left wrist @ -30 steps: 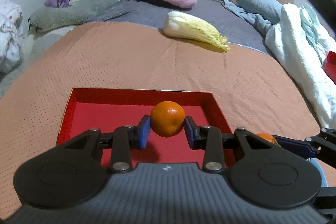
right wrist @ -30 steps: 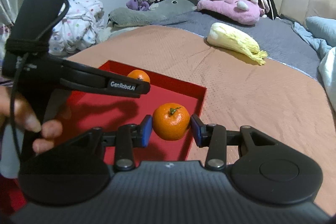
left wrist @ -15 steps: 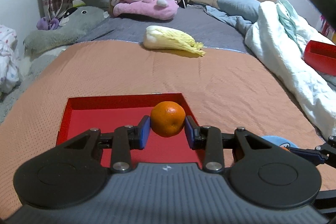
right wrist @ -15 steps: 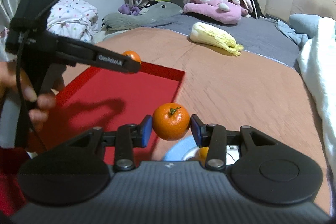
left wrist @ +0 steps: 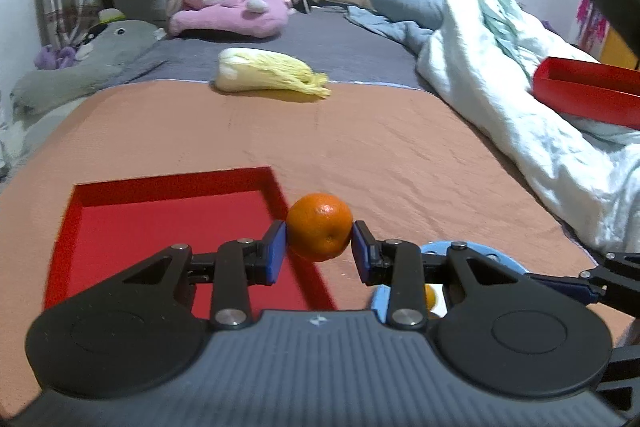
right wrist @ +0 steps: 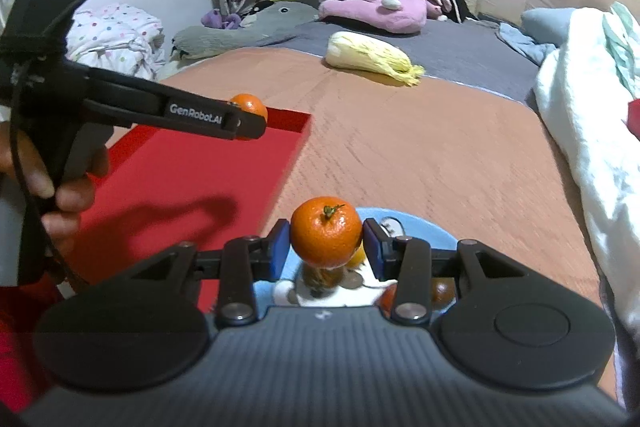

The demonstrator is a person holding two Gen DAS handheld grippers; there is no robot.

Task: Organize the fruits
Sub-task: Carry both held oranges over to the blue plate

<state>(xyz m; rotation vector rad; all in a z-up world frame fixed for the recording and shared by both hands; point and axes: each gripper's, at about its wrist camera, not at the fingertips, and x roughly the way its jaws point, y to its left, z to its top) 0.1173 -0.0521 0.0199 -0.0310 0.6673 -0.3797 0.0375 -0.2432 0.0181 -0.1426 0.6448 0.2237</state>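
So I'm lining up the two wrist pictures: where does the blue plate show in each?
Left wrist: blue plate, lower right, mostly hidden behind the left gripper.
Right wrist: lower centre, under the tangerine in the right gripper.
Shared landmark: the red tray, left of the plate in both.

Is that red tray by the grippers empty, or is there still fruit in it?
Empty, as far as shown: the red tray shows only bare floor. The part behind the left gripper cannot be seen; its tangerine is clamped.
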